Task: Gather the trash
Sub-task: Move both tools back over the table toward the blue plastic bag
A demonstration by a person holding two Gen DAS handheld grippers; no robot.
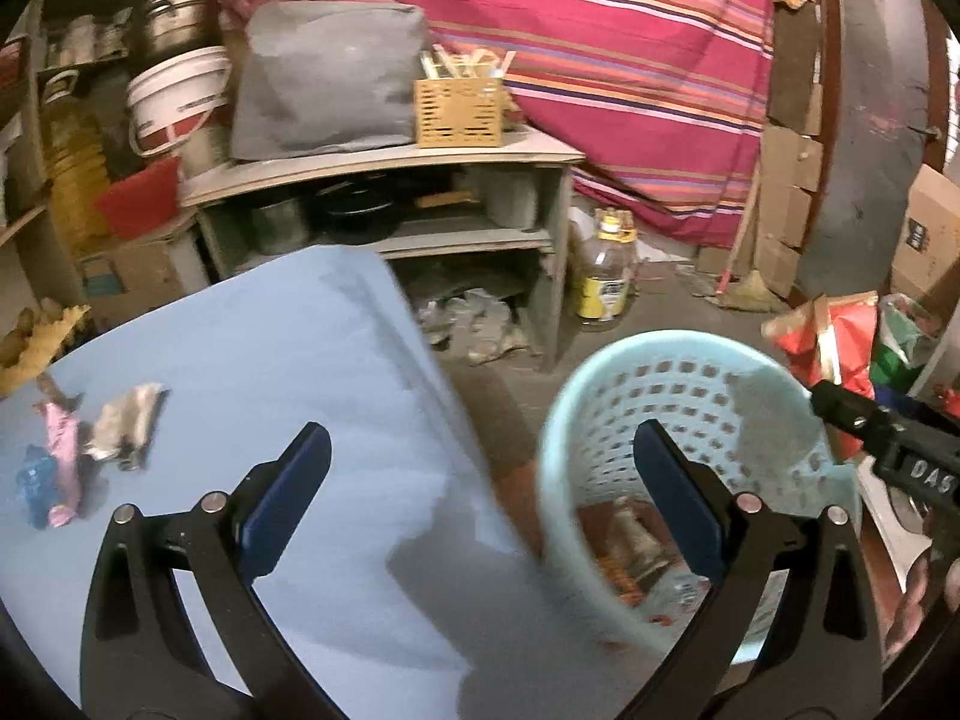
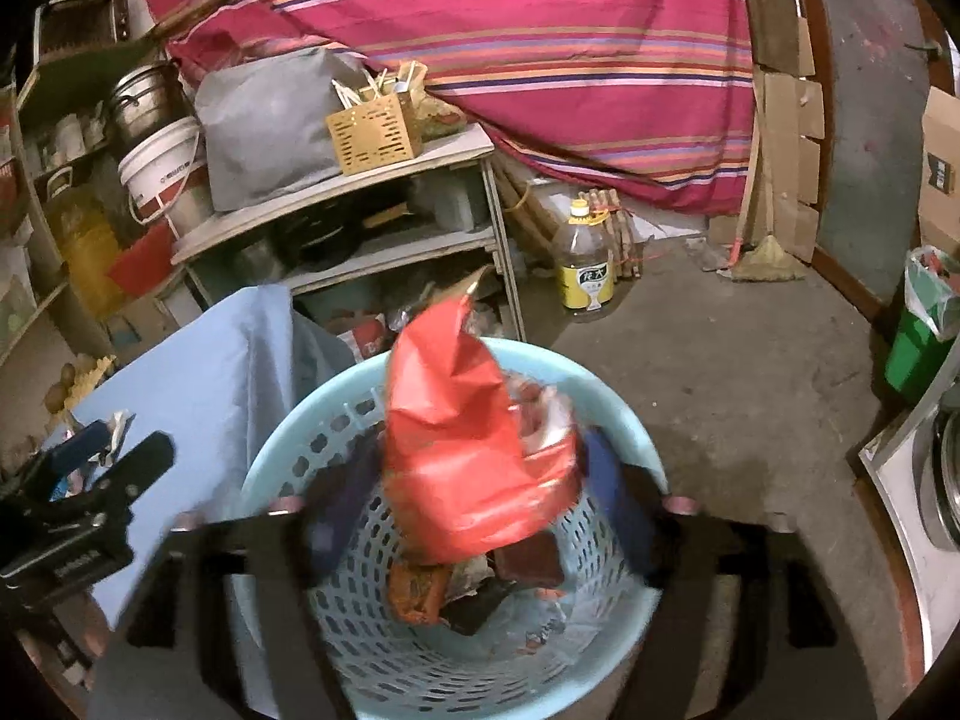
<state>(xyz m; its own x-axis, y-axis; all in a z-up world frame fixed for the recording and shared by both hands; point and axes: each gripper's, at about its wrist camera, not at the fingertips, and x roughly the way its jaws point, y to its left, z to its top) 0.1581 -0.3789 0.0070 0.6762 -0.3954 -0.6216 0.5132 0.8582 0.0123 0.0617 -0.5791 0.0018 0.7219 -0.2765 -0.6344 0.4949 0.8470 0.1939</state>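
The right gripper (image 2: 474, 516) is hanging over the pale blue basket (image 2: 624, 402) with its fingers standing wide apart, and a crumpled red wrapper (image 2: 468, 450) is sitting between them, over the basket's mouth. The blur makes it hard to tell whether the wrapper is touching either finger, but the pads are not pressing on it, so it is judged to be dropping free into the basket. Below it, other rubbish is already lying at the bottom: an orange packet (image 2: 417, 594) and some dark scraps, so a good part of the collecting looks done

The left gripper (image 1: 480, 510) is pointing down at the gap between the bench (image 1: 336, 360), which is covered in a light blue cloth, and the basket (image 1: 558, 420); its fingers are spread open and holding nothing. Out to its left on the bench, a small cluster is waiting: a pink wrapper (image 1: 63, 456), a blue plastic piece (image 1: 36, 480) beside it, and a crumpled grey-white scrap (image 1: 129, 420) just next to those. These three look like what is left, and the empty left gripper is the nearer one to fetch them. The rest of the bench that shows is bare cloth, so the job appears to be in its later stage rather than its start
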